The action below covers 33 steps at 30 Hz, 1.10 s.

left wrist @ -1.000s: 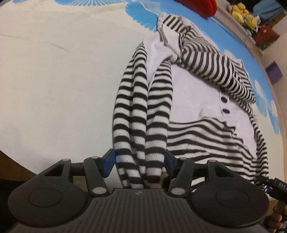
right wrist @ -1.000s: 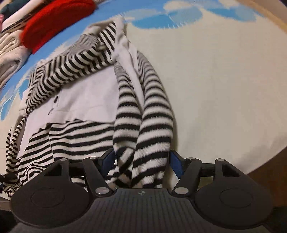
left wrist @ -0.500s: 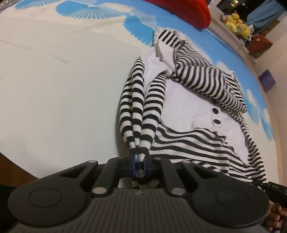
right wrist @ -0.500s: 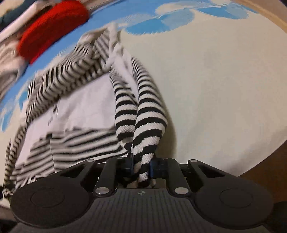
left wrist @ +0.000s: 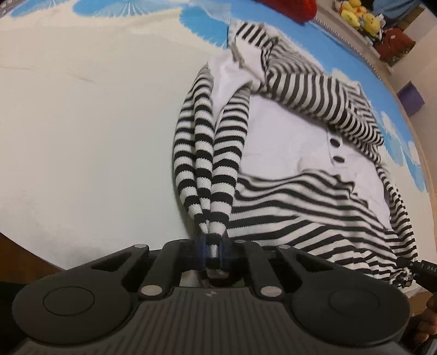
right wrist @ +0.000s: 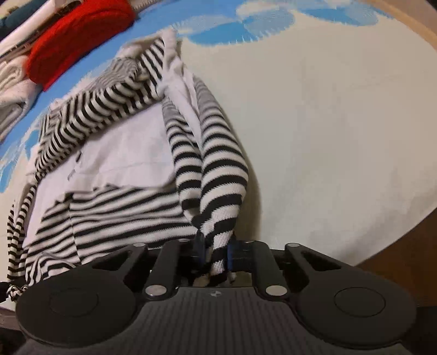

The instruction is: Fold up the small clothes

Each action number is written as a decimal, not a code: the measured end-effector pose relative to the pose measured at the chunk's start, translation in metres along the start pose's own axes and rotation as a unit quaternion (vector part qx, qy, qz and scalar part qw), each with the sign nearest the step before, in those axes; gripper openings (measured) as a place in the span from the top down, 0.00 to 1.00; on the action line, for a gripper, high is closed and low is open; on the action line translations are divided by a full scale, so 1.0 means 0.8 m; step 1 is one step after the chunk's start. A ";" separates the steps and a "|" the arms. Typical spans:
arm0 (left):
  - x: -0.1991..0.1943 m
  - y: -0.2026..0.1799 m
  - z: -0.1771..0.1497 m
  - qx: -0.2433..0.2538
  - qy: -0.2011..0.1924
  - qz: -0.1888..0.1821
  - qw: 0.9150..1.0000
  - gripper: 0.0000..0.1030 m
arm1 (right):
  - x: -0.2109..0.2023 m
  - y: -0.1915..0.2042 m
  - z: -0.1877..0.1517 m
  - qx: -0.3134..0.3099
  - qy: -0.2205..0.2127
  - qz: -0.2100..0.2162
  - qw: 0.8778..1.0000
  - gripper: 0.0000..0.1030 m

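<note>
The black-and-white striped garment [left wrist: 286, 174] lay spread on the cream and blue patterned cloth [left wrist: 82, 123], filling the centre and right of the left wrist frame, with a plain white panel and two dark buttons [left wrist: 336, 149] at mid-right. Its striped sleeve [left wrist: 210, 153] hung bunched into narrow folds down the middle. The left gripper [left wrist: 213, 250] was pinched nearly closed on the sleeve end at lower centre. In the right wrist view the right gripper [right wrist: 214, 255] was likewise clamped narrowly on the sleeve [right wrist: 213, 169]. Only that view showed a red knit item [right wrist: 76, 41] at upper left; only the left view showed yellow plush toys [left wrist: 357, 16] at upper right.
</note>
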State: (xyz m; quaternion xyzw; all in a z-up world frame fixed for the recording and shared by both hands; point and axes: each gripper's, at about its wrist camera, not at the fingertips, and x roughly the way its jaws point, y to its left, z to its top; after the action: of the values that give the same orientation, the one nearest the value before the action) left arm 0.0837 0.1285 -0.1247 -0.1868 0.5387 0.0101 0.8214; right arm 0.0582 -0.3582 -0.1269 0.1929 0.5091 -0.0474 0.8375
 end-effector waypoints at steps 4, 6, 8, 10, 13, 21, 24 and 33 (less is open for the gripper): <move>0.002 0.001 0.000 -0.012 0.004 0.010 1.000 0.85 | -0.002 -0.006 0.003 0.017 0.003 0.006 1.000 0.83; 0.007 0.005 0.001 -0.018 0.012 0.011 1.000 0.81 | 0.007 -0.009 0.002 0.024 0.025 0.004 0.999 0.77; 0.011 0.004 0.001 -0.018 0.020 0.010 1.000 0.79 | 0.009 -0.007 0.001 0.017 0.029 -0.002 0.999 0.77; 0.013 0.000 0.001 -0.007 0.021 0.015 1.000 0.77 | 0.009 -0.005 0.002 0.009 0.027 -0.005 1.000 0.76; 0.012 -0.004 0.000 0.003 0.016 0.023 1.000 0.77 | 0.009 -0.004 0.002 0.011 0.028 -0.006 1.000 0.76; 0.013 -0.008 0.000 0.015 0.013 0.028 0.999 0.78 | 0.010 -0.002 0.002 0.000 0.021 -0.011 1.000 0.77; 0.014 -0.007 0.000 0.015 0.016 0.027 0.999 0.78 | 0.010 -0.003 0.002 -0.001 0.021 -0.011 1.000 0.77; 0.012 -0.009 -0.001 0.025 0.010 0.025 0.999 0.86 | 0.008 0.000 0.002 -0.010 0.017 -0.012 1.000 0.80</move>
State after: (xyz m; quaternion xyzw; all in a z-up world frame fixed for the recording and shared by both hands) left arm 0.0883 0.1200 -0.1317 -0.1532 0.5512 0.0157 0.8201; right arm 0.0624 -0.3581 -0.1323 0.1791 0.5257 -0.0487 0.8302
